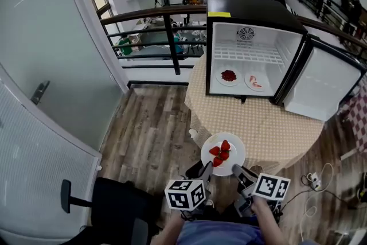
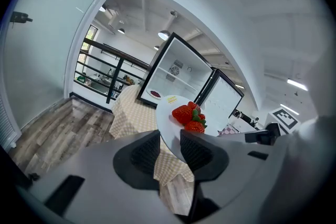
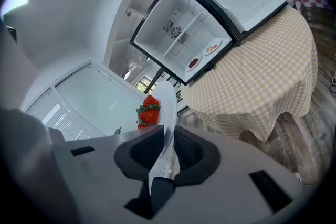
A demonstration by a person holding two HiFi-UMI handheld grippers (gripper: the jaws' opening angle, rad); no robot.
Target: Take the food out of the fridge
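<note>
While plate (image 1: pixel 237 149) of strawberries (image 1: pixel 221 153) is held in air near table (image 1: pixel 258 123) edge, head view: any tilt likely rolls berries onto wood floor (image 1: pixel 149 129). Open fridge (image 1: pixel 252 14) on checked cloth, two more food plates (image 1: pixel 249 78) inside. Railing (image 1: pixel 166 11) behind.
Left gripper view: left gripper (image 2: pixel 169 145) clamped on plate rim. Thin hold, could slip.
Right gripper view: right gripper (image 3: pixel 168 150) clamped on opposite rim. Uneven pull could twist plate.

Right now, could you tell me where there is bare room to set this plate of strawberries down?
The table is bare from the fridge front to its near edge, and on the right beside the open door. The fridge floor is crowded: two plates sit side by side there.
</note>
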